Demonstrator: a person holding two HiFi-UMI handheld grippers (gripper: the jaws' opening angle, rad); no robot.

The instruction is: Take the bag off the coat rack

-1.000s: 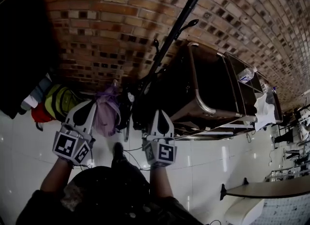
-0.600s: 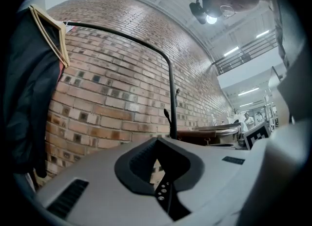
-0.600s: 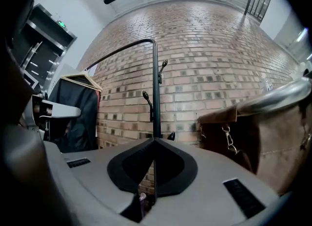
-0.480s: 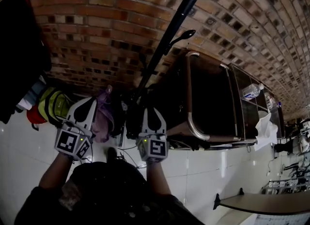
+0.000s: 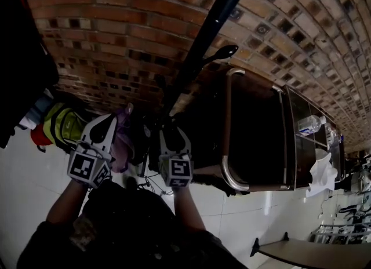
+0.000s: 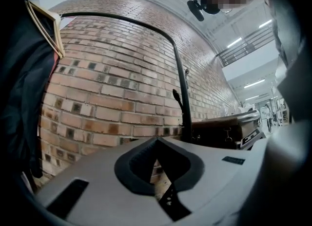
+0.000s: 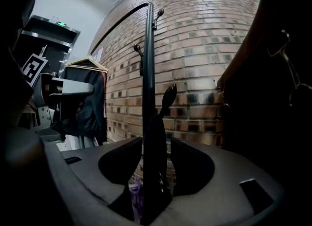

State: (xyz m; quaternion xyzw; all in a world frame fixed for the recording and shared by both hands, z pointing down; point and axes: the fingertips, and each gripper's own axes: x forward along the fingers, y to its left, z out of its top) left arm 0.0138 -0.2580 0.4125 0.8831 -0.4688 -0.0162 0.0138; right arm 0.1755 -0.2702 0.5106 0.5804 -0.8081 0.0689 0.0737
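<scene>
Right gripper view: fingers of the right gripper (image 7: 156, 144) spreading open around the coat rack pole (image 7: 148, 74). The purple bag (image 5: 123, 140) hangs low beside it (between both grippers); the left gripper (image 6: 156, 141) has fingers clenched, empty.

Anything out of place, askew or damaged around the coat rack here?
Nothing stands out. The coat rack pole stands upright before the brick wall; the right gripper, fingers opening, straddles a dark hook or strap, too dim to identify.
</scene>
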